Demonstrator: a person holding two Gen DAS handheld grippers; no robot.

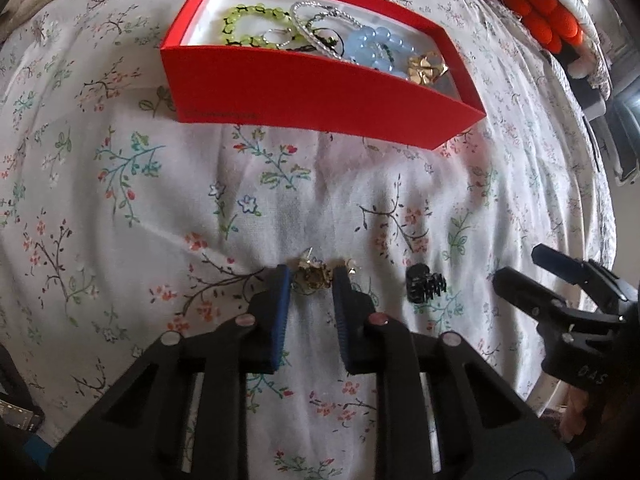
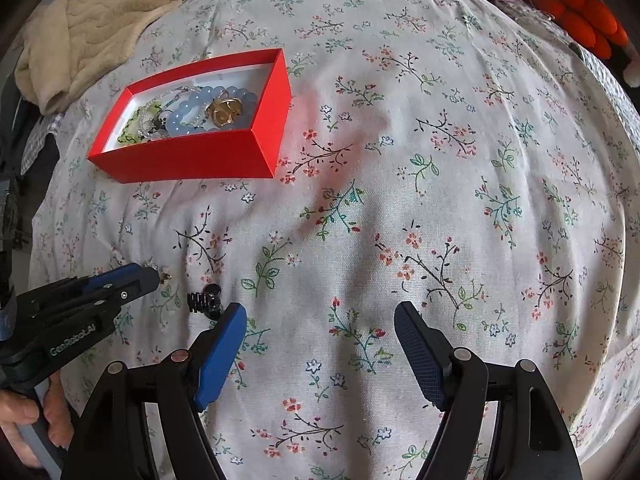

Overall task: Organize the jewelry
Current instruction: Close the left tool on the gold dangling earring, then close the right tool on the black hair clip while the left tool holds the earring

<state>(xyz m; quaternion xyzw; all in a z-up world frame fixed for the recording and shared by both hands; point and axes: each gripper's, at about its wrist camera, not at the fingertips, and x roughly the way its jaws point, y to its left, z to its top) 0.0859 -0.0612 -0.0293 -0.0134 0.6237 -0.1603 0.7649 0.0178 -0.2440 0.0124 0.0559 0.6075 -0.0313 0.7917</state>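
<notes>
Pinching from both sides in the left wrist view, the left gripper [image 1: 311, 274] has its ribbed blue jaws narrowed onto a small crinkled gold earring [image 1: 312, 277] lying on the floral cotton bedsheet [image 1: 120, 200]; the pads appear to touch it. Just to its right sits a black toothed hair claw clip [image 1: 426, 283], and further right the right gripper [image 1: 532, 268] shows with jaws apart. Beyond, a rectangular red cardboard box [image 1: 320, 92] with a white lining holds a lime-green bead bracelet [image 1: 248, 26], a sparkly silver bangle [image 1: 320, 20], a pale blue bead bracelet [image 1: 376, 48] and a gold flower-shaped piece [image 1: 426, 68]; faint print on its near wall is unreadable. In the right wrist view, the right gripper [image 2: 320, 344] has its textured jaws spread wide over bare sheet with nothing between them. The clip [image 2: 206, 302] lies just beside its left finger. The left gripper [image 2: 154, 274], lettered "GenRobot.AI", points at the sheet, held by a hand [image 2: 24, 420]. The box [image 2: 192, 160] lies beyond, with a beige quilted blanket [image 2: 92, 28] behind.
</notes>
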